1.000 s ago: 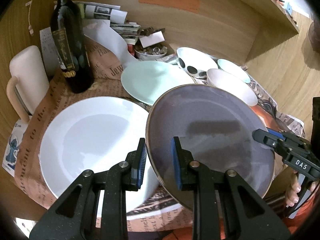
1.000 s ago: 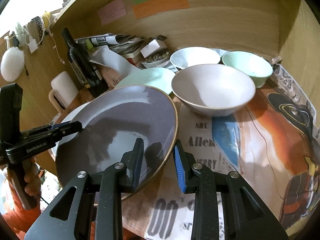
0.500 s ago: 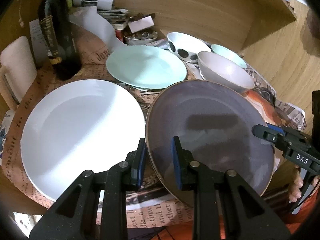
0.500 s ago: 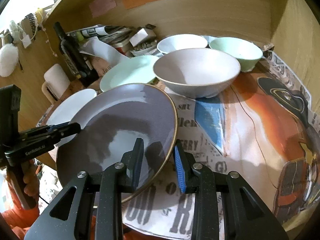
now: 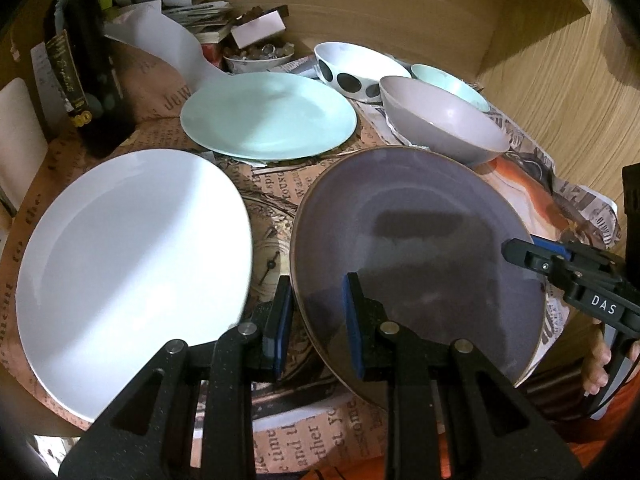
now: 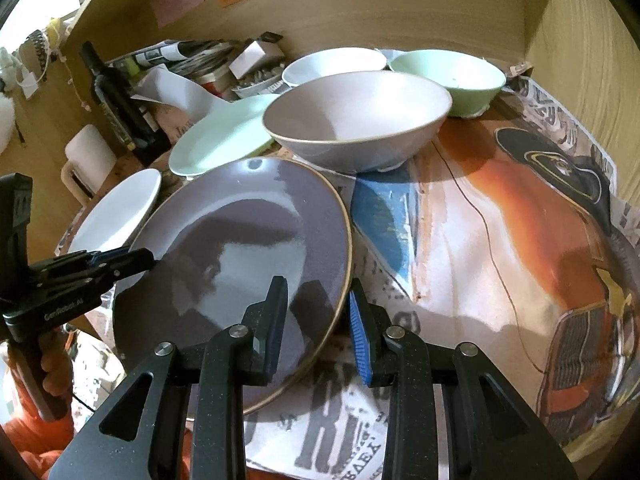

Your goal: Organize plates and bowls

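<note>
A grey-purple plate (image 5: pixel 420 248) with a gold rim is held off the table by both grippers. My left gripper (image 5: pixel 316 316) is shut on its left rim; my right gripper (image 6: pixel 316 320) is shut on its right rim. The plate also shows in the right wrist view (image 6: pixel 240 256). A large white plate (image 5: pixel 128 264) lies to the left and a mint plate (image 5: pixel 268 120) behind it. A grey bowl (image 6: pixel 356 120), a mint bowl (image 6: pixel 448 76) and a white spotted bowl (image 5: pixel 356 68) stand at the back.
A dark wine bottle (image 5: pixel 84 64) and a white mug (image 6: pixel 90 160) stand at the far left. Rolled papers, a small box and a dish of small items (image 5: pixel 256 56) clutter the back. Wooden walls close the back and right. Newspaper (image 6: pixel 500 240) covers the table.
Both grippers have carried the grey-purple plate up and toward me, away from the white plate; a gap now shows between them. The views tilt downward.
</note>
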